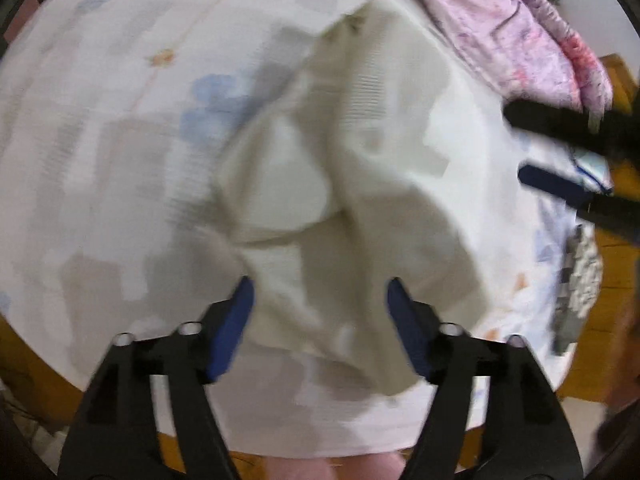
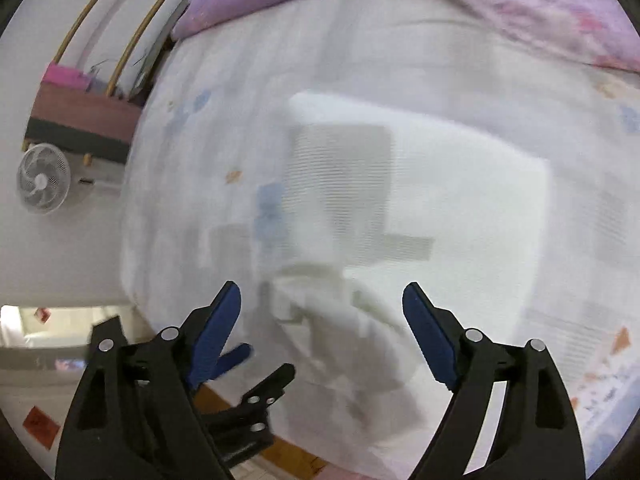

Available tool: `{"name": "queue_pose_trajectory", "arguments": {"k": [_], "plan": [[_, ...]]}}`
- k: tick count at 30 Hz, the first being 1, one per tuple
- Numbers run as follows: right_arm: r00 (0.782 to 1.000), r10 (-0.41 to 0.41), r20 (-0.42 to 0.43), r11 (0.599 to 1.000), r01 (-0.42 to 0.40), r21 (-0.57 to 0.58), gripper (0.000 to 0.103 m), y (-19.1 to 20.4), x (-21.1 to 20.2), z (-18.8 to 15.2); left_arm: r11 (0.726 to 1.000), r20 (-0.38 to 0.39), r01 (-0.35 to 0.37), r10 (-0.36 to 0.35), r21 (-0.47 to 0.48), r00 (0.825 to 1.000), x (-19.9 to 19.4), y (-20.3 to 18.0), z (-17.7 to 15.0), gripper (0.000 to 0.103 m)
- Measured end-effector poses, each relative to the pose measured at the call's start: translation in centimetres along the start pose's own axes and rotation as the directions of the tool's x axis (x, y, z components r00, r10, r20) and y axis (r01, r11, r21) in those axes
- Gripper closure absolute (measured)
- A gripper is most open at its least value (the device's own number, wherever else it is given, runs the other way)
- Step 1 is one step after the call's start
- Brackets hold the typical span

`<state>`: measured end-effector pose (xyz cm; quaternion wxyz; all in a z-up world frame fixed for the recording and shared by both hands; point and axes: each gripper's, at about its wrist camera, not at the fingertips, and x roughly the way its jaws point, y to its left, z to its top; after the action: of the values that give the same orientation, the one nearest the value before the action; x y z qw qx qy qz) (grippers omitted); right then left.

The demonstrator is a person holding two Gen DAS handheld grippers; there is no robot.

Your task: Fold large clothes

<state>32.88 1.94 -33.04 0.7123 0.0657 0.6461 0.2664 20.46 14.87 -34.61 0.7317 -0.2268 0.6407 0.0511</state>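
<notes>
A cream-white garment (image 1: 352, 184) lies crumpled on a bed with a pale floral sheet (image 1: 120, 120). My left gripper (image 1: 320, 292) is open above the garment's near edge, holding nothing. In the right wrist view the garment (image 2: 420, 208) lies partly flat on the sheet (image 2: 200, 152), blurred by motion. My right gripper (image 2: 322, 296) is open and empty above its near rumpled part. The right gripper also shows at the right edge of the left wrist view (image 1: 532, 148), open. The left gripper shows low in the right wrist view (image 2: 260, 364).
A pink-purple quilt (image 1: 520, 28) is heaped at the far side of the bed (image 2: 520, 4). A white fan (image 2: 42, 178) stands on the floor at left beside a low dark shelf (image 2: 80, 120). The bed's wooden edge (image 2: 296, 456) runs below the grippers.
</notes>
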Motion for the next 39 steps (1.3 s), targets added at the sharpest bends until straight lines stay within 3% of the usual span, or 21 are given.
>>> {"name": "queue_pose_trajectory", "arguments": {"k": [3,7,9,10,13,15,16,17,19,20,23,25,27,28,29,30,33,35,39], "plan": [[0.998,-0.060,0.023,0.997,0.059,0.057,0.023,-4.0,-1.0,-1.1,0.998,-0.018,0.056,-0.056,-0.015,0.998,0.3,-2.4,0.5,0.030],[0.996,-0.083,0.018,0.980,0.078,0.184,0.024,-10.5,-1.3,-3.6,0.998,-0.002,0.061,-0.061,0.021,0.998,0.0,-5.4,1.1,0.028],[0.998,-0.055,-0.019,0.973,0.058,0.223,0.058,-11.5,0.7,-4.4,0.999,0.004,0.027,-0.027,0.035,1.000,0.0,-6.3,1.1,0.027],[0.998,-0.057,-0.041,0.970,0.065,0.235,0.080,-12.0,1.6,-4.9,0.999,-0.003,0.010,-0.010,0.041,1.000,0.1,-6.5,1.1,0.027],[0.992,-0.038,-0.118,0.971,0.065,0.229,0.087,-11.9,5.5,-6.2,0.999,-0.001,-0.020,0.020,0.049,1.000,-0.1,-6.8,0.8,0.027],[0.984,0.122,-0.126,0.959,-0.084,0.272,0.092,-10.3,7.0,-7.2,0.996,0.004,-0.073,0.073,0.050,0.997,-0.4,-6.5,0.7,0.027],[0.961,0.240,-0.136,0.945,-0.199,0.261,0.094,-8.5,7.7,-7.6,0.994,0.010,-0.096,0.096,0.047,0.995,-0.5,-6.2,0.6,0.027],[0.919,0.362,-0.156,0.914,-0.317,0.252,0.095,-6.5,8.5,-8.0,0.994,0.016,-0.105,0.105,0.042,0.994,-0.7,-5.9,0.5,0.028],[0.878,0.449,-0.168,0.874,-0.393,0.285,0.095,-5.3,9.2,-8.6,0.996,0.033,-0.090,0.091,-0.029,0.995,-1.4,-4.0,0.5,0.018],[0.876,0.452,-0.169,0.872,-0.394,0.289,0.095,-5.2,9.2,-8.8,0.995,0.025,-0.075,0.076,-0.061,0.997,-1.4,-2.9,0.5,0.018],[0.931,0.339,-0.139,0.916,-0.293,0.274,0.092,-6.7,8.1,-9.0,0.995,0.008,-0.065,0.066,-0.078,0.998,-0.1,-0.9,0.5,0.017],[0.953,0.281,-0.114,0.920,-0.233,0.315,0.092,-8.8,7.3,-9.1,0.995,-0.102,-0.031,0.022,-0.092,0.995,2.9,0.9,0.2,0.017],[0.964,0.248,-0.091,0.907,-0.198,0.371,0.091,-10.8,6.4,-9.4,0.989,-0.221,0.036,-0.067,-0.141,0.973,6.1,2.0,-0.2,0.020],[0.974,0.210,-0.080,0.901,-0.161,0.403,0.091,-12.0,5.7,-9.6,0.982,-0.259,0.083,-0.125,-0.167,0.958,7.5,2.3,-0.6,0.038],[0.982,0.173,-0.073,0.892,-0.124,0.435,0.089,-13.0,5.2,-10.0,0.980,-0.281,0.108,-0.153,-0.170,0.947,8.3,2.3,-0.9,0.084],[0.987,0.148,-0.066,0.879,-0.101,0.466,0.089,-13.8,4.8,-10.3,0.982,-0.303,0.115,-0.156,-0.150,0.940,9.0,2.2,-1.2,0.097],[0.993,0.111,-0.046,0.841,-0.069,0.536,0.088,-15.3,3.5,-11.7,0.984,-0.244,0.144,-0.166,-0.107,0.955,7.2,2.2,-1.0,0.097],[0.995,0.085,-0.044,0.824,-0.045,0.565,0.088,-15.3,2.7,-12.4,0.985,-0.201,0.174,-0.174,-0.015,0.964,4.1,1.8,-0.6,0.098],[0.997,0.069,-0.023,0.824,-0.044,0.565,0.088,-13.3,2.6,-12.0,0.991,-0.156,0.119,-0.109,0.057,0.982,0.2,2.9,0.0,0.098]]}}
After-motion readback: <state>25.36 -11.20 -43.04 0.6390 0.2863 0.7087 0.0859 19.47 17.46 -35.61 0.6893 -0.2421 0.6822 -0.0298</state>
